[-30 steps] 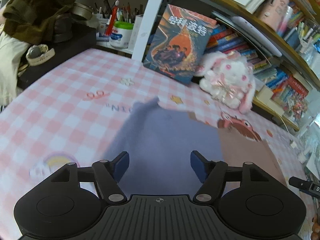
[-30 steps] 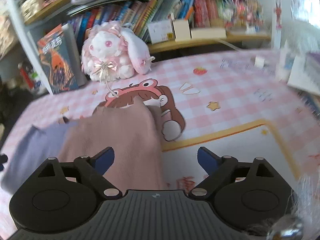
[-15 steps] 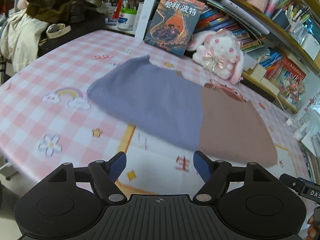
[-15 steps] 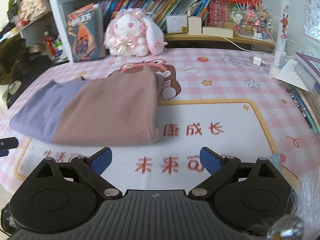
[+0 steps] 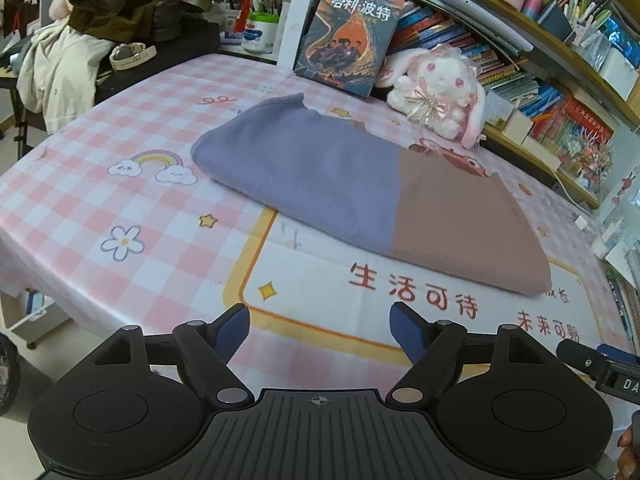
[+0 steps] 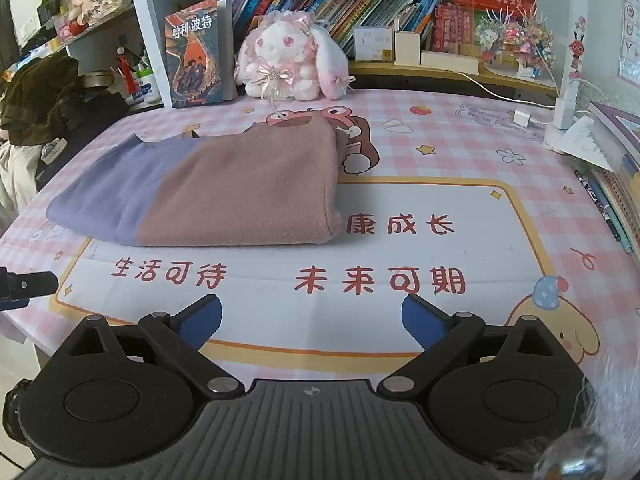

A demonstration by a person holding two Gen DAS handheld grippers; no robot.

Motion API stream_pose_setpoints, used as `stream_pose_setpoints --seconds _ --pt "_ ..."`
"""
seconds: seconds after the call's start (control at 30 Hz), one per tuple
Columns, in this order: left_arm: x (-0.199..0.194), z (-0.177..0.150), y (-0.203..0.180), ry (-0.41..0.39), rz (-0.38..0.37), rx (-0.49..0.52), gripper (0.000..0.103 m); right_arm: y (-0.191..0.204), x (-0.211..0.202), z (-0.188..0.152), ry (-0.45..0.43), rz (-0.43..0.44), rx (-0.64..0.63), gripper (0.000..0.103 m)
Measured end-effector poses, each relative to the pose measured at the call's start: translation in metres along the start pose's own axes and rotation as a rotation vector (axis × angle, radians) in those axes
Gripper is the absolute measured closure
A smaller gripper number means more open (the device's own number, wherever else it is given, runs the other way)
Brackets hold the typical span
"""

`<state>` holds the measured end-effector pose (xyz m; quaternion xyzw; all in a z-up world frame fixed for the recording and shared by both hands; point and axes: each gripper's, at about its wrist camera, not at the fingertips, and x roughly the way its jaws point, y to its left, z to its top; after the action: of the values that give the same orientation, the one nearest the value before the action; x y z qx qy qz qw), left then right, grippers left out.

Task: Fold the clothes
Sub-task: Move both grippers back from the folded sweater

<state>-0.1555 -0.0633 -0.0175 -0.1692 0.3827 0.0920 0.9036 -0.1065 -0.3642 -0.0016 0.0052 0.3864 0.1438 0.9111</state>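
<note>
Both grippers have pulled back from the cloth since a second ago. The left gripper (image 5: 319, 326) is opening, nothing between its blue pads; the right gripper (image 6: 311, 322) is opening too, equally empty. Just ahead of them the tablecloth (image 6: 460, 148) reads 生活可待 and 未来可期. Beyond that writing lies the folded garment (image 6: 208, 184), purple and pink-brown, flat and untouched. Farther off stand a plush rabbit (image 6: 286, 60) and a book (image 5: 346, 36) titled 哈利·波特.
</note>
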Motion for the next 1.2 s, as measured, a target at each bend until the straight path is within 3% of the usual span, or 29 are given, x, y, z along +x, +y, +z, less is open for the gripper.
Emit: stream_pose_setpoints --seconds 0.7,1.2 --pt "-0.009 -0.016 -0.002 0.027 0.041 0.033 0.017 0.009 -0.007 -0.016 0.032 0.002 -0.018 0.001" --pt "0.031 0.022 0.006 0.063 0.002 0.063 0.017 0.024 0.021 0.006 0.044 -0.044 -0.016 0.000"
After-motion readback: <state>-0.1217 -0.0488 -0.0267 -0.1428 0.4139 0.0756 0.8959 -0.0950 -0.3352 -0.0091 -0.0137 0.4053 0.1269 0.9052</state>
